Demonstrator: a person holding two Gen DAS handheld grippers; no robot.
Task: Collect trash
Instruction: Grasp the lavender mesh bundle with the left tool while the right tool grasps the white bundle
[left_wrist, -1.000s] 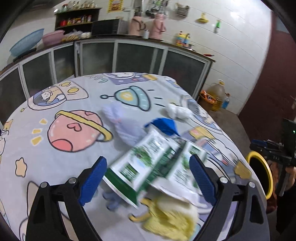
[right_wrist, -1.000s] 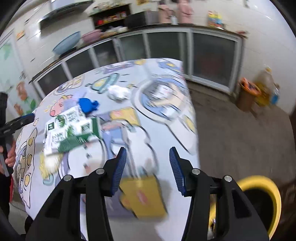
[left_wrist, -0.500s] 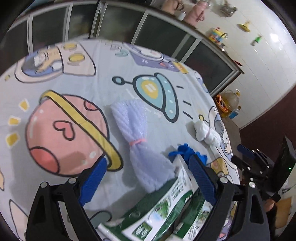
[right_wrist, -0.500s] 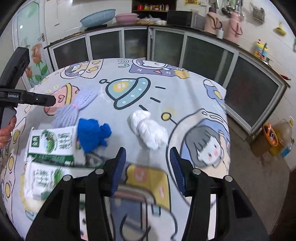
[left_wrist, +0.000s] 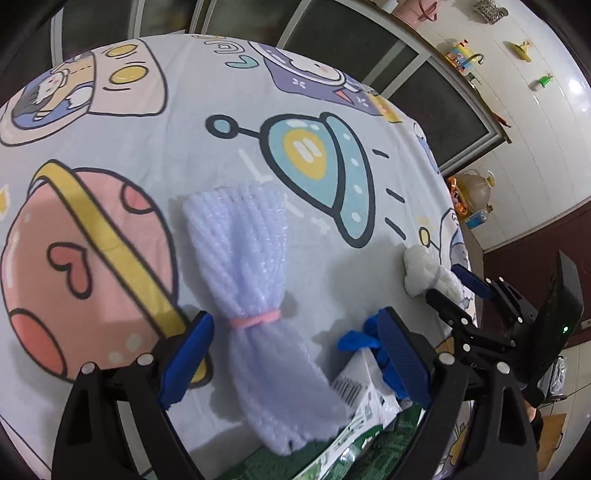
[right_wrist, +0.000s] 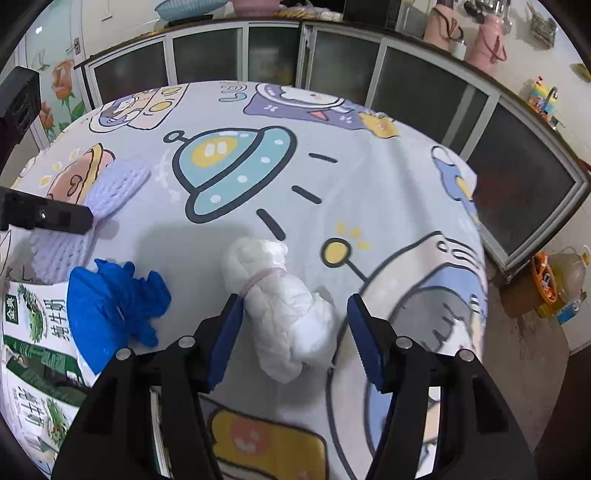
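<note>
round surface (right_wrist: 369, 192) under a cartoon space-print cloth, seen from both wrist cameras. left claw (left_wrist: 295, 354) spread wide, grasping nothing, low over a pale lilac foam net (left_wrist: 255, 280) cinched by a pink band (left_wrist: 255, 318); narrow end of the net lying between the blue pads (left_wrist: 188, 354), touching neither as far as can be told. just right of the net, a crumpled blue glove (right_wrist: 118, 299) resting on green-and-white cartons (right_wrist: 33, 321) at the near edge. right claw (right_wrist: 293, 332) likewise released, straddling a white wad (right_wrist: 284, 306) tied with a thin band; left pad (right_wrist: 225, 336) close against or touching the wad, right pad apart from it. grey-fronted cabinets (right_wrist: 406, 85) behind, a yellowish jug (right_wrist: 569, 273) on the floor at right.
</note>
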